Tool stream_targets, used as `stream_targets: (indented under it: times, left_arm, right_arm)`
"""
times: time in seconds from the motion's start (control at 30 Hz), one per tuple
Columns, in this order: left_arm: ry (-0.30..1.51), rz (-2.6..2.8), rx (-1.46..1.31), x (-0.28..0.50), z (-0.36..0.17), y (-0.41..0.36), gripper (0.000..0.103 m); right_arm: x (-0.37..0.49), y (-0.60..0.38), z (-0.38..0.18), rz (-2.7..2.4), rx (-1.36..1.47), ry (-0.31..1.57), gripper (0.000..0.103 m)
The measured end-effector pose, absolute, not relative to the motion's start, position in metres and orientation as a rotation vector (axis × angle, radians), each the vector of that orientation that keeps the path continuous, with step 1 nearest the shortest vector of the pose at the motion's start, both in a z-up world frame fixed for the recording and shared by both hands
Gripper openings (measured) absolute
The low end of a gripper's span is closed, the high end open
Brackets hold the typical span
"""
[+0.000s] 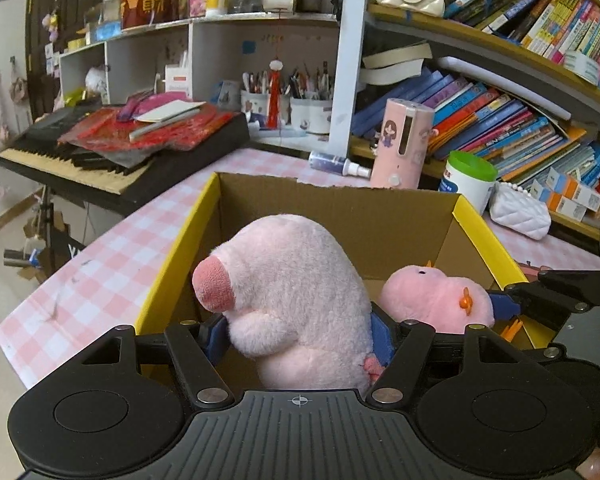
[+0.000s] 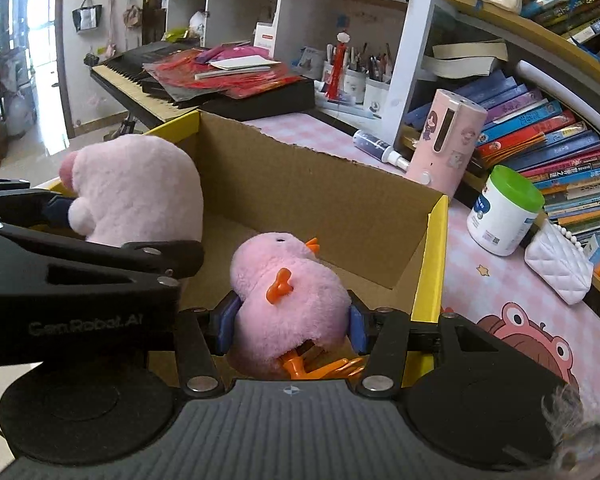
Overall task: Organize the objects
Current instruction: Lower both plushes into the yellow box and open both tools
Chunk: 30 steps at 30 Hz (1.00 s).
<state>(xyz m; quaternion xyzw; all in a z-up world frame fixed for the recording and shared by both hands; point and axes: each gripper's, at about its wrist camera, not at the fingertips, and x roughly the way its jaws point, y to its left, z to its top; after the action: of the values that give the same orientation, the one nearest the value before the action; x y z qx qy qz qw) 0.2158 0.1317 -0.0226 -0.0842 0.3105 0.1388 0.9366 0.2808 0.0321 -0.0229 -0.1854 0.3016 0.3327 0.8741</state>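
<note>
Grippers both clamped: left gripper [image 1: 300,344] squeezes the big pink plush [image 1: 288,300], upright, snout pointing left; right gripper [image 2: 292,330] pinches the small pink duck plush [image 2: 288,300], head aimed into the cardboard box [image 2: 320,192].

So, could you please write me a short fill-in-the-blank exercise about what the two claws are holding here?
1. The left claw is shut on the larger plush, whose colour is ____.
2. The right claw grips a small pink plush with feet coloured ____.
3. Both toys are held over an open ____ box.
4. The white jar has a ____ lid.

Missing words: pink; orange; cardboard; green
</note>
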Motion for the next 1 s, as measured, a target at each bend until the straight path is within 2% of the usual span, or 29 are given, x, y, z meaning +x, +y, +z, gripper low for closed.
stream_targets:
  times: [0.1, 0.23, 0.37, 0.43, 0.73, 1.0]
  left_arm:
    - [0.627, 0.29, -0.183, 0.215, -0.022, 0.131, 0.072]
    - [0.613, 0.294, -0.192, 0.211, -0.02, 0.129, 0.073]
    - [0.556, 0.287, -0.158, 0.203, -0.009, 0.122, 0.088]
    - [0.524, 0.282, -0.154, 0.199, -0.004, 0.12, 0.09]
    - [0.424, 0.301, -0.185, 0.171, 0.014, 0.125, 0.095]
    - [0.394, 0.283, -0.198, 0.145, 0.02, 0.129, 0.096]
  right_arm:
    - [0.28, 0.032, -0.023, 0.698, -0.385, 0.625, 0.051]
    - [0.279, 0.029, -0.022, 0.692, -0.359, 0.615, 0.052]
    - [0.276, 0.028, -0.018, 0.683, -0.34, 0.594, 0.056]
    - [0.273, 0.026, -0.013, 0.675, -0.325, 0.578, 0.064]
    - [0.245, 0.013, 0.013, 0.596, -0.255, 0.453, 0.079]
    - [0.217, 0.007, 0.024, 0.519, -0.208, 0.424, 0.083]
